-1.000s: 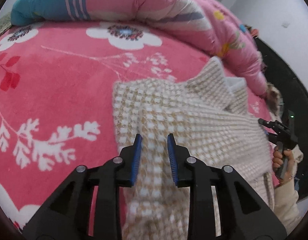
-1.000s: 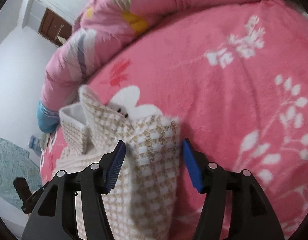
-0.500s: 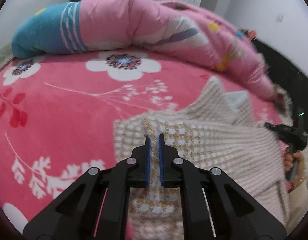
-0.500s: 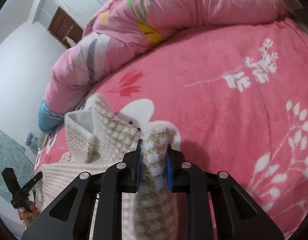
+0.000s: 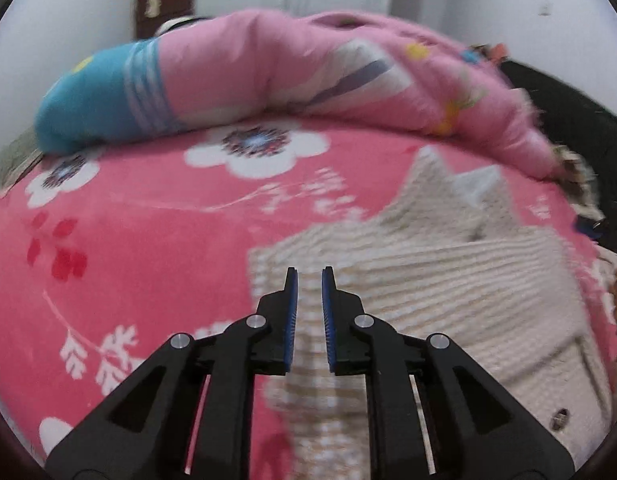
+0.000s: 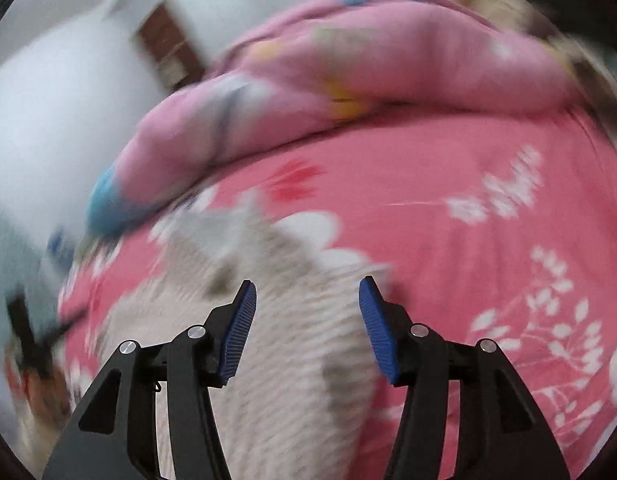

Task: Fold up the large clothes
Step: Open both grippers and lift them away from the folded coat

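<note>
Jacket (image 5: 448, 280): cream knit, lies flat on the pink floral blanket (image 5: 148, 220), collar at the far end, a folded panel across the body. In the left wrist view it fills the near right; in the right wrist view (image 6: 292, 344) it sits near left, heavily blurred.

Left gripper (image 5: 308, 280): jaws narrow, a small gap shows between the blue pads (image 5: 291, 320). Fabric is visible through the gap but looks to lie below, not pinched. Hovers over the jacket's left edge.

Right gripper (image 6: 307, 292): jaws wide, nothing held, above the jacket's right shoulder area.

Far side: rolled pink quilt (image 5: 308, 72) with a blue end along the bed edge, well apart from the jacket. White wall behind.

Judgement: between folds. Side panel looks laid in; neither gripper holds cloth. Next move likely calls for a fresh grip on the near hem or the remaining side, both grippers pinching at matching points, then lifting together so the knit doesn't skew. Blur makes exact edge location uncertain on the right.
</note>
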